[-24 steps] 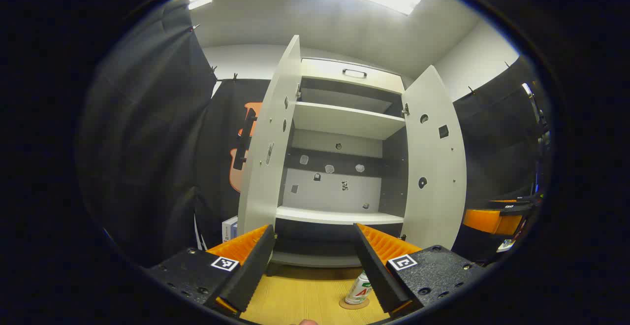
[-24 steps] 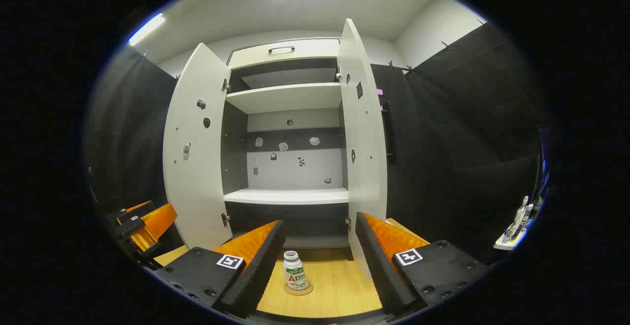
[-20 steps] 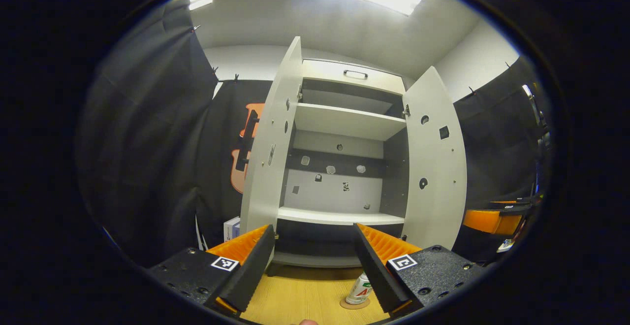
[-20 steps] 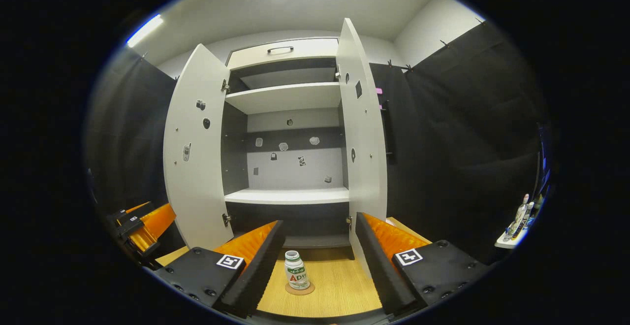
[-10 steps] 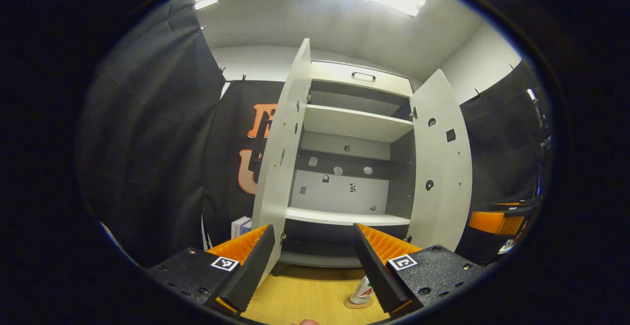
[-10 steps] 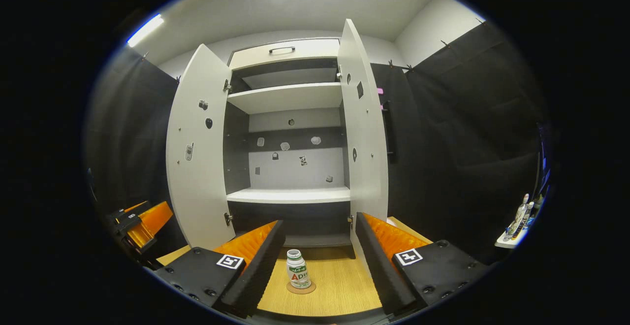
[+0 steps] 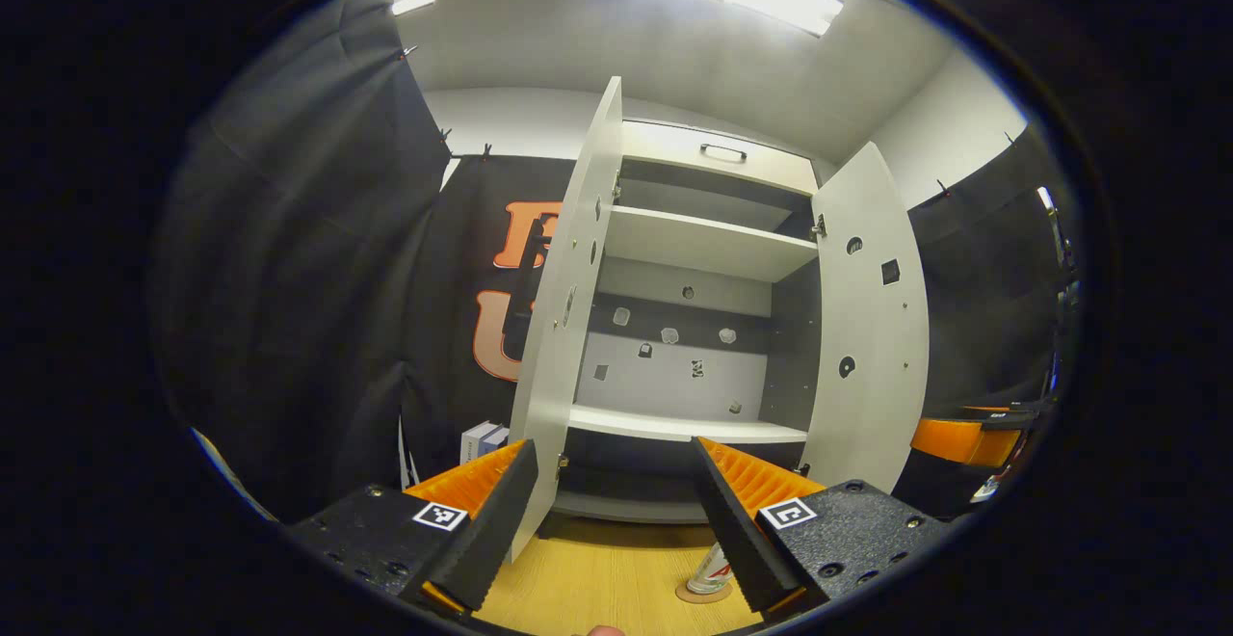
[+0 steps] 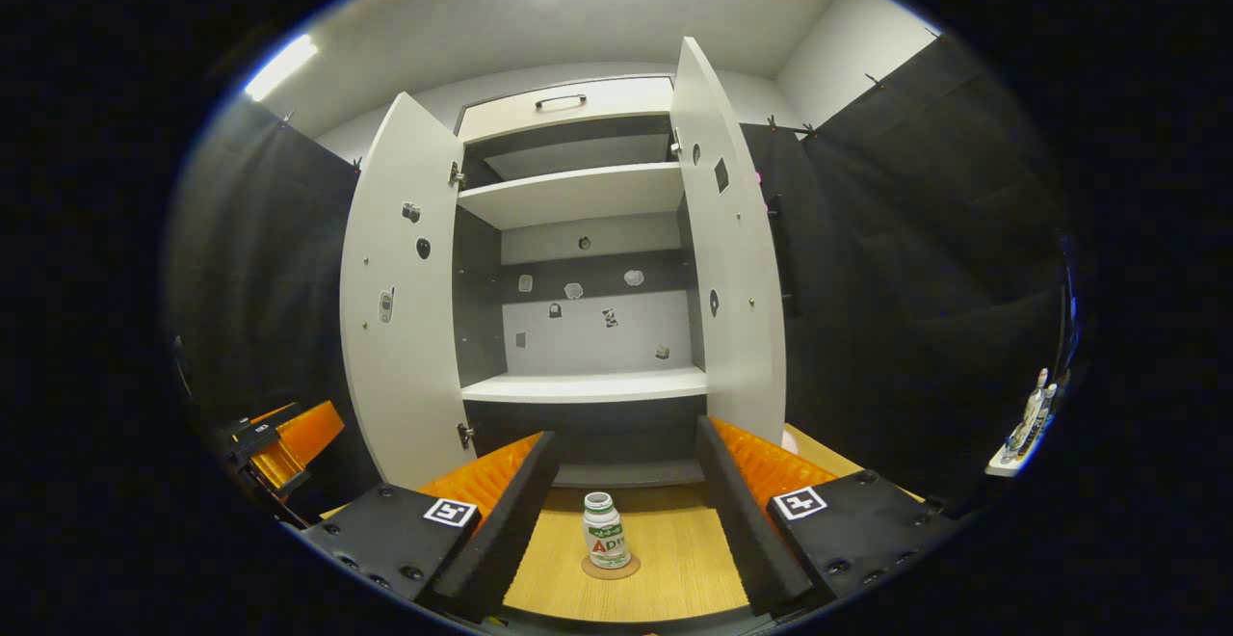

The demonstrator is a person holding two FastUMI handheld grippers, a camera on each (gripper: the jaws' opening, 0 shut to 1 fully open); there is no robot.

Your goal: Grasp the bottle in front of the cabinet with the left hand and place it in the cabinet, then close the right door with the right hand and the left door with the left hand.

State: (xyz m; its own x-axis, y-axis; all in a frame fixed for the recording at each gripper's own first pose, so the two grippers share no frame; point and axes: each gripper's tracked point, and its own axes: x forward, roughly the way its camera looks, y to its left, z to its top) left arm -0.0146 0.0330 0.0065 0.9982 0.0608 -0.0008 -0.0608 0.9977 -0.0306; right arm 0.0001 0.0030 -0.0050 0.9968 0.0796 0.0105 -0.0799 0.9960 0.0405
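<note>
A small white bottle (image 8: 607, 532) with a green and red label stands upright on a round coaster (image 8: 610, 569), on the wooden tabletop (image 8: 674, 559) in front of the cabinet. In the left gripper view the bottle (image 7: 711, 572) is half hidden behind my right-hand finger. The white cabinet has its left door (image 8: 400, 308) and right door (image 8: 737, 270) swung open, and its lower shelf (image 8: 588, 385) is bare. My left gripper (image 7: 612, 451) is open, short of the bottle. My right gripper (image 8: 623, 443) is open too, with the bottle framed between its fingers but farther off.
The other gripper (image 7: 963, 434) hangs at the right edge of the left gripper view, and its counterpart (image 8: 279, 448) sits low left in the right gripper view. A white box (image 7: 482, 441) lies left of the cabinet. A small ledge with bottles (image 8: 1031, 424) is far right.
The cabinet has drifted rightward in both views, and the bottle likewise in the right gripper view, as both grippers shifted slightly. Both stay open and the bottle has not moved.
</note>
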